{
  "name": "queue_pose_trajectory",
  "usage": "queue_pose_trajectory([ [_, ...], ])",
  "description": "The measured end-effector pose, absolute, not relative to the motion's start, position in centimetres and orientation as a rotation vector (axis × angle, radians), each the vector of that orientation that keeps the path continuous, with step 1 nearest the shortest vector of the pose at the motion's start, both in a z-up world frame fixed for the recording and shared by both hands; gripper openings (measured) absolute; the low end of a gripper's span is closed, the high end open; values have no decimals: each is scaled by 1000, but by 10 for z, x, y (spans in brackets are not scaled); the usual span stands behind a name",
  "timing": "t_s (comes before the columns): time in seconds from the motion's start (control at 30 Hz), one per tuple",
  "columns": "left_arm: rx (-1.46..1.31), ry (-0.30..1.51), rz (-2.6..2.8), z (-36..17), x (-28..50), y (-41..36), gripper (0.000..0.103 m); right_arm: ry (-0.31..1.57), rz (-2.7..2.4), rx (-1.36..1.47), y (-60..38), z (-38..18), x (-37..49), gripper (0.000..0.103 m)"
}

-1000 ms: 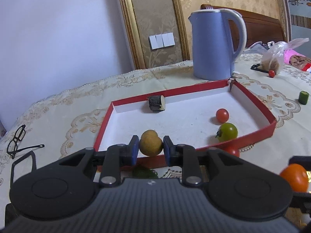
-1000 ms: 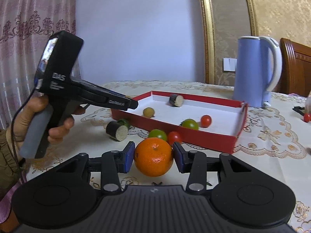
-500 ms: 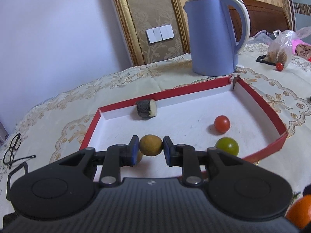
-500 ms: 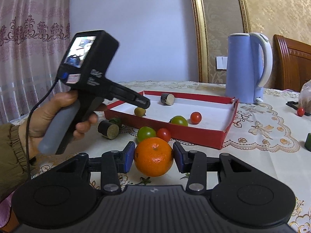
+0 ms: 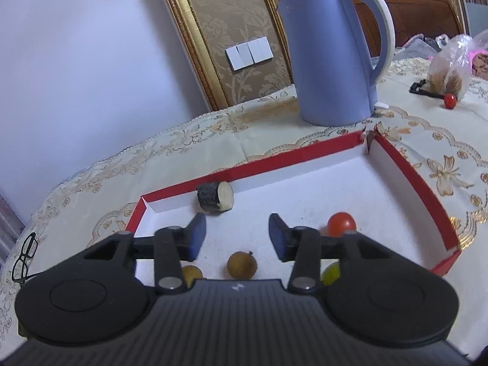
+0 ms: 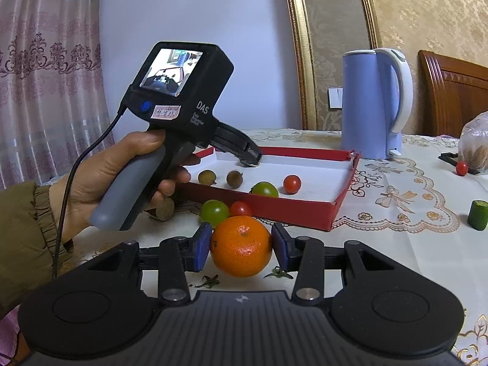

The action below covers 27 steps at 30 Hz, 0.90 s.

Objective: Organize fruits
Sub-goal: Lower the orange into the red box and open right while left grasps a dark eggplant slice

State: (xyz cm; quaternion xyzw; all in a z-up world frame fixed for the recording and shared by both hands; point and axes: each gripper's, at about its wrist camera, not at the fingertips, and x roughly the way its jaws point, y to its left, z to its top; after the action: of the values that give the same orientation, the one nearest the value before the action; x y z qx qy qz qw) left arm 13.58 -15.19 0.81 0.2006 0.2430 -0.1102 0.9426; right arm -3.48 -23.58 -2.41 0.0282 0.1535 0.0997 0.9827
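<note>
Left wrist view: my left gripper [image 5: 237,233] hangs wide open over the red box [image 5: 421,183], where a brown fruit [image 5: 242,264] lies at lower centre. My right gripper [image 6: 241,245] clasps the orange [image 6: 241,250] at lower centre, not yet boxed, as are the two tomatoes [image 6: 215,211] just outside.

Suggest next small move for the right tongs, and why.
Probably carry the orange forward over the red tray's near wall. The right tongs are shut on it, short of the tray, while the left tongs are open above a brown fruit lying inside.
</note>
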Motion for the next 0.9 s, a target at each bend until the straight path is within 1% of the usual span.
queue_pose_trajectory([
  [0.1,401,494,-207,10,133,-147,44,308,195,62,-238,-24,-34,42],
  [0.23,349,495,-141,12,128,-121,50,307,191,62,-237,-24,-35,42],
  [0.3,279,486,-95,14,122,-97,62,306,190,59,-235,-24,-34,42],
  [0.33,241,480,-70,15,117,-84,76,306,189,57,-235,-24,-34,42],
  [0.37,205,468,-39,15,112,-70,86,305,188,56,-234,-23,-33,42],
  [0.4,173,452,-1,14,106,-56,89,306,185,53,-234,-23,-32,42],
  [0.6,40,432,140,2,81,5,90,305,170,7,-227,-14,-17,42],
  [0.7,24,412,161,-3,68,15,90,305,157,-22,-225,-4,-1,42],
  [0.9,31,363,181,-11,56,13,94,321,87,-27,-235,13,47,42],
])
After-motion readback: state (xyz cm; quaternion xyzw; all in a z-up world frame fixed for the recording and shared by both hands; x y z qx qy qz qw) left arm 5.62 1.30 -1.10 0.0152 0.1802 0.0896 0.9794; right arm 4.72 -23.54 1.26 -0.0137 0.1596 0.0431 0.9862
